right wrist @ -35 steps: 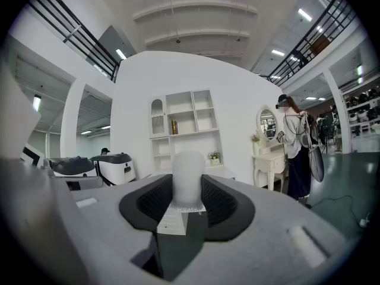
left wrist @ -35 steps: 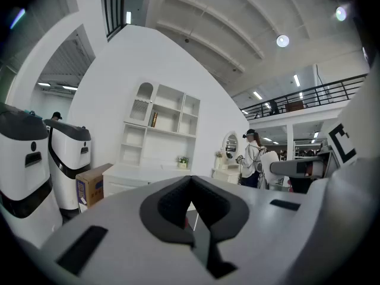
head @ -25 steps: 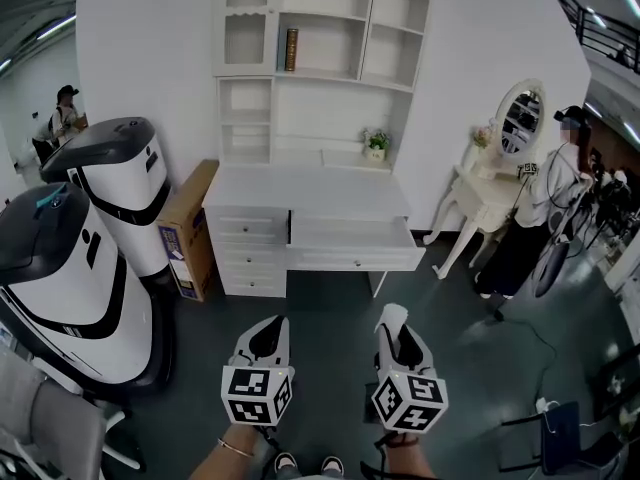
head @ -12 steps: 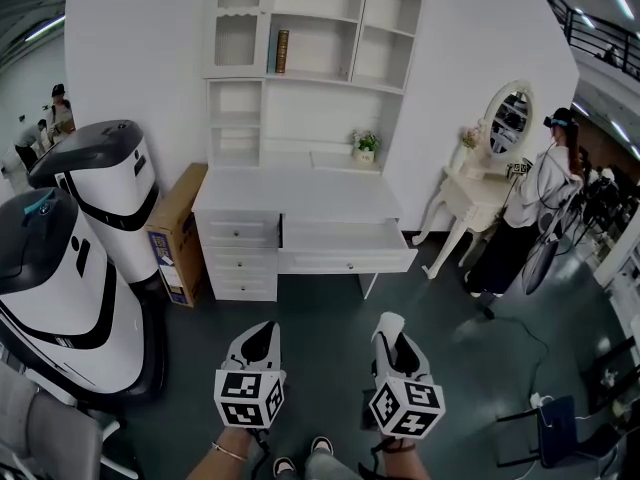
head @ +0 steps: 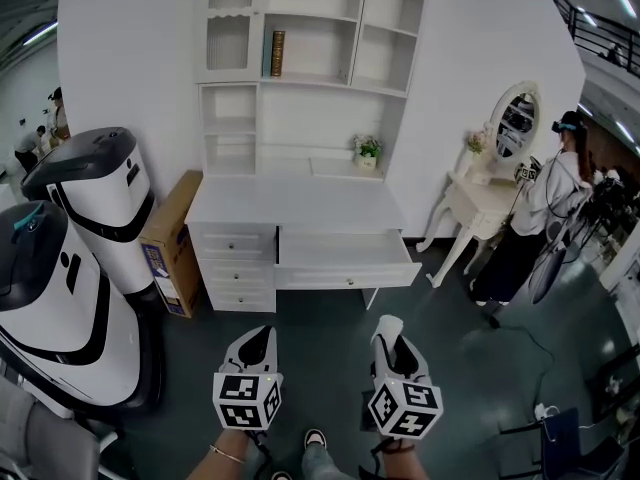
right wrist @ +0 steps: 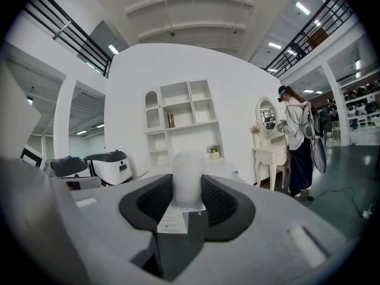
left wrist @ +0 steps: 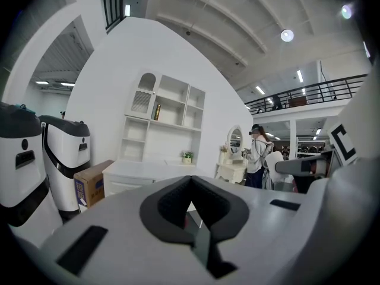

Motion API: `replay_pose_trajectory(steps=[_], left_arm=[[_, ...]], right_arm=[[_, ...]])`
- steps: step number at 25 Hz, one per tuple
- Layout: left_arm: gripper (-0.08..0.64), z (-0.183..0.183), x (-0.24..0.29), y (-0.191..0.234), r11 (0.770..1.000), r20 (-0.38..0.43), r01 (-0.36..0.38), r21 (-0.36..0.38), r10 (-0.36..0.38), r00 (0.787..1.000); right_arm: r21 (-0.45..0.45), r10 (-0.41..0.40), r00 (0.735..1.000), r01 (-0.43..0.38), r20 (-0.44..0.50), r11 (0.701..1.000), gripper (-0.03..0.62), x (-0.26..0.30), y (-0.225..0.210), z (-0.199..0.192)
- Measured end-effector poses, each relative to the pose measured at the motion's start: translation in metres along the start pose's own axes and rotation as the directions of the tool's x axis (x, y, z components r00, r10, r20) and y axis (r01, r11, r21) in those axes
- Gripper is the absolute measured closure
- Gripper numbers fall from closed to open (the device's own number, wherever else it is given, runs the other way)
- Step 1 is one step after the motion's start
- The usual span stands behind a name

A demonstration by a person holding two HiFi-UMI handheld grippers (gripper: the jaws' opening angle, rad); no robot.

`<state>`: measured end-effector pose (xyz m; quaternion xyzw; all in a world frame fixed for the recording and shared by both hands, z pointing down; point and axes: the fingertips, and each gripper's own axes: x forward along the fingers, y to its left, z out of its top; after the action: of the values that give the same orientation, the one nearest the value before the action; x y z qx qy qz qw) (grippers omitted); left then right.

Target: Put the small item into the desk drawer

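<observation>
A white desk point(head: 290, 206) stands against the far wall with its wide right drawer point(head: 345, 255) pulled open. In the head view both grippers hang low over the dark floor, well short of the desk. My right gripper point(head: 388, 328) is shut on a small white rounded item point(head: 387, 322), which stands up between the pads point(right wrist: 221, 205) as the white item point(right wrist: 187, 177) in the right gripper view. My left gripper point(head: 259, 338) is shut with nothing in it; its dark pads point(left wrist: 169, 209) meet below a small V gap. The desk point(left wrist: 139, 171) shows beyond them.
Two large white-and-black machines point(head: 95, 203) point(head: 40, 298) stand at the left, with a cardboard box point(head: 165, 233) leaning between them and the desk. A vanity table with an oval mirror point(head: 490, 193) and a person point(head: 545, 208) are at the right. A chair point(head: 560, 428) stands lower right.
The view has shifted nearer to the desk and a little left, and a shoe now shows between the grippers. Both grippers keep their pose, the right one still holding the white item.
</observation>
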<state>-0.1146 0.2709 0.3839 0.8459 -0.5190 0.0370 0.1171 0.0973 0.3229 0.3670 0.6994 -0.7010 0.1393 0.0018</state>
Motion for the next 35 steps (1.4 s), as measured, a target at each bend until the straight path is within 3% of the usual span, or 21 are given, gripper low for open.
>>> replay_pose_trajectory(steps=[20,35], left_arm=[[0.563,0.046,0.185,0.015,0.996,0.015,-0.088,0.011,0.087,0.996],[0.563,0.036,0.242,0.040,0.992,-0.029,-0.126,-0.024,0.125,0.992]], right_arm=[[0.002,0.069,0.998,-0.069,-0.012,0.998,0.436,0.187,-0.076,0.058],[0.021,0.052,0.996,-0.050,-0.079,0.999,0.436,0.237,-0.106,0.045]])
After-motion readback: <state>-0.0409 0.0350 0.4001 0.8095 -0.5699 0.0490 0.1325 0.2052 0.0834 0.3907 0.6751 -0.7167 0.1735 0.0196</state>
